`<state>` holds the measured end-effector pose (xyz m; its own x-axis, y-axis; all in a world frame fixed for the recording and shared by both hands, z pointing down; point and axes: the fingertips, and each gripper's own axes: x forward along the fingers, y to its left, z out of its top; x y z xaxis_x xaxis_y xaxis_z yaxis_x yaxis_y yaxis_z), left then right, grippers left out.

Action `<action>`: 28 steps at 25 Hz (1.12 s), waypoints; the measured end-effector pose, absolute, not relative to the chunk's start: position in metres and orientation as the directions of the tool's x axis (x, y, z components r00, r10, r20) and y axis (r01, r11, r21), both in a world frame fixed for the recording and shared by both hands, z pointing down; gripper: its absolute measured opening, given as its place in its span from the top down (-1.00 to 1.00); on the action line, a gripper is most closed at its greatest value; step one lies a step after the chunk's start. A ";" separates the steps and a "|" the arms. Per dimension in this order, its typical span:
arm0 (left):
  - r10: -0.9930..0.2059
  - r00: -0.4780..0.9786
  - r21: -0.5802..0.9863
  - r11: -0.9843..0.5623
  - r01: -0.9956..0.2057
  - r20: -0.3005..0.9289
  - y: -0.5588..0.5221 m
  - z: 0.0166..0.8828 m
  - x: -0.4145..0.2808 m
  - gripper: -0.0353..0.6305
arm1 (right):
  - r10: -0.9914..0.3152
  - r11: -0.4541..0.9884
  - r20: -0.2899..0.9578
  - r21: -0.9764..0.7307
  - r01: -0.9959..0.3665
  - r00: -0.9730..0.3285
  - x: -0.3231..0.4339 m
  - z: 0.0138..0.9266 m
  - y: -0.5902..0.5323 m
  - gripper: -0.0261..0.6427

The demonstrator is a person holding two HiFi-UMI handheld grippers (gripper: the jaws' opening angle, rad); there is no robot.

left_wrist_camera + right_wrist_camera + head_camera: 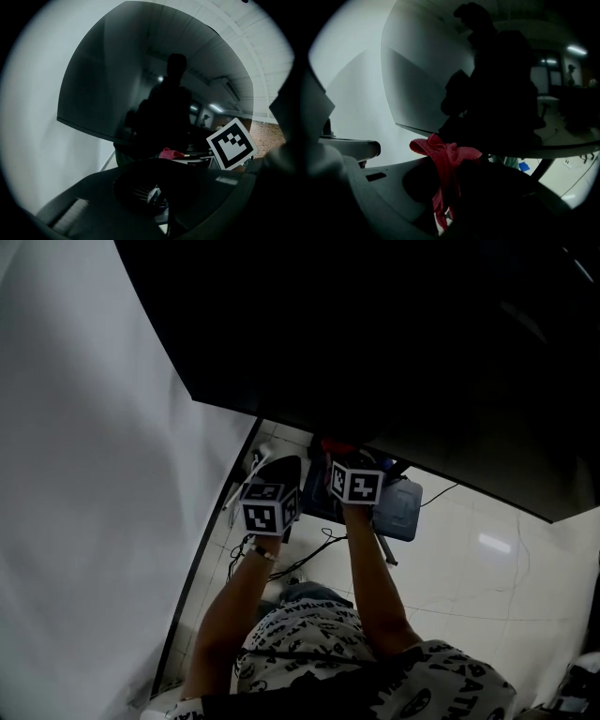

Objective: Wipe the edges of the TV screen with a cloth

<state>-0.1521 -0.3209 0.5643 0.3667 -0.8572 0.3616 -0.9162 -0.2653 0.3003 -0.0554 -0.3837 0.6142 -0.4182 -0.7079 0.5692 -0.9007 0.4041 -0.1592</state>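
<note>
Right gripper [449, 187] pinches the red cloth [446, 157], which bunches above its jaw tips, right up near the bottom edge of the TV screen [423, 70]. Left gripper [165, 190] sits just beside it, jaws apparently pressed together on nothing, though it's dark there.

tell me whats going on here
A person holds two grippers up below a dark TV screen. The right gripper has its tongs shut on a red cloth, held near the screen's lower edge. The left gripper is alongside, tongs shut and empty. Whether the cloth touches the screen can't be told.
</note>
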 end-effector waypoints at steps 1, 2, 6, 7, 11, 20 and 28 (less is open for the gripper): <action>-0.862 0.356 0.306 -0.252 -0.918 0.360 -0.322 0.564 -0.162 0.92 | -0.701 0.416 0.569 -0.161 -0.895 -0.429 -0.065 0.614 -0.385 0.70; -0.867 0.346 0.313 -0.238 -0.919 0.358 -0.322 0.565 -0.171 0.92 | -0.694 0.430 0.570 -0.160 -0.888 -0.439 -0.074 0.613 -0.386 0.70; -0.881 0.308 0.332 -0.188 -0.924 0.360 -0.322 0.571 -0.208 0.92 | -0.666 0.471 0.581 -0.160 -0.868 -0.468 -0.110 0.613 -0.393 0.70; -0.883 0.301 0.335 -0.178 -0.925 0.361 -0.322 0.572 -0.218 0.92 | -0.659 0.475 0.583 -0.168 -0.864 -0.476 -0.120 0.614 -0.394 0.70; -0.894 0.274 0.328 -0.156 -0.932 0.353 -0.321 0.574 -0.255 0.92 | -0.633 0.493 0.573 -0.221 -0.842 -0.521 -0.169 0.617 -0.405 0.70; -0.900 0.236 0.304 -0.124 -0.945 0.367 -0.320 0.572 -0.347 0.92 | -0.598 0.509 0.575 -0.266 -0.819 -0.558 -0.289 0.618 -0.421 0.70; -0.909 0.204 0.284 -0.101 -0.953 0.362 -0.316 0.567 -0.429 0.92 | -0.591 0.510 0.535 -0.332 -0.793 -0.604 -0.388 0.612 -0.430 0.70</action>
